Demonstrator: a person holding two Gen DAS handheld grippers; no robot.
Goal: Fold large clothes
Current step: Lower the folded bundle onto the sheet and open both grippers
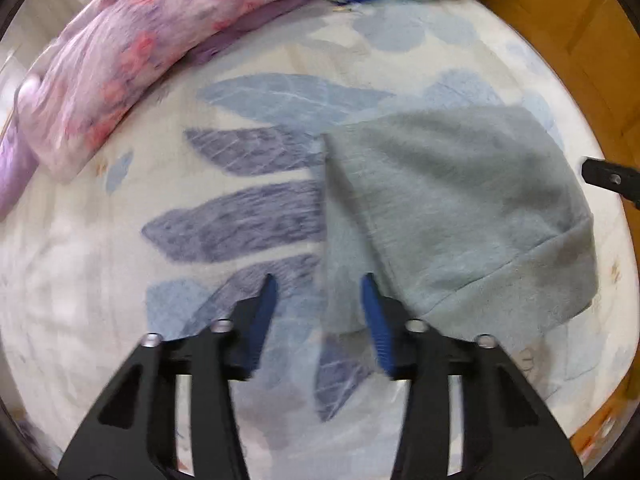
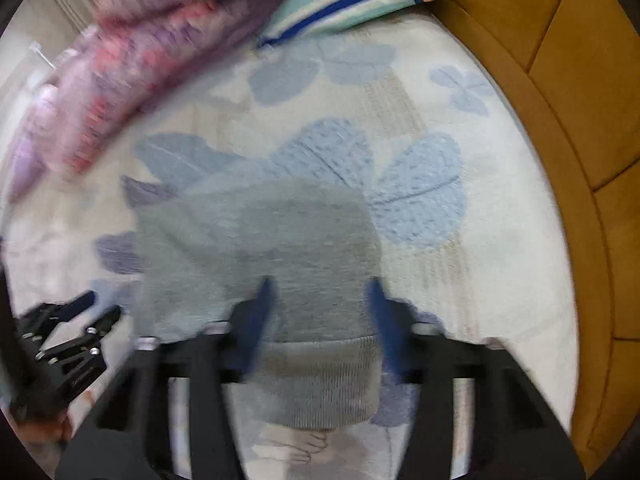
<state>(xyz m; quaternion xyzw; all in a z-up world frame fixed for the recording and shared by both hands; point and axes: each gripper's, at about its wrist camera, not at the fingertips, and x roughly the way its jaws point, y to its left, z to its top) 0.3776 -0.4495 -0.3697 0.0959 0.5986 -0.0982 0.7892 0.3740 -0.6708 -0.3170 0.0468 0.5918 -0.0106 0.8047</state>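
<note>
The room is bright with soft, even daylight, and the strongest glow comes from the washed-out upper left corner of both views. Shadows are faint and glare is slight. Both fisheye pictures bend hard at the rim, curving the bedsheet [image 1: 280,52] into a dome inside a dark round border. Motion blur smears the pink and purple quilt [image 1: 132,52] in both views. The right wrist view is the softer of the two, with its fingers [image 2: 260,320] and the grey-green garment [image 2: 256,240] smudged.

Grey-green garment [image 1: 452,208] folded on floral bedsheet [image 1: 120,320]
</note>
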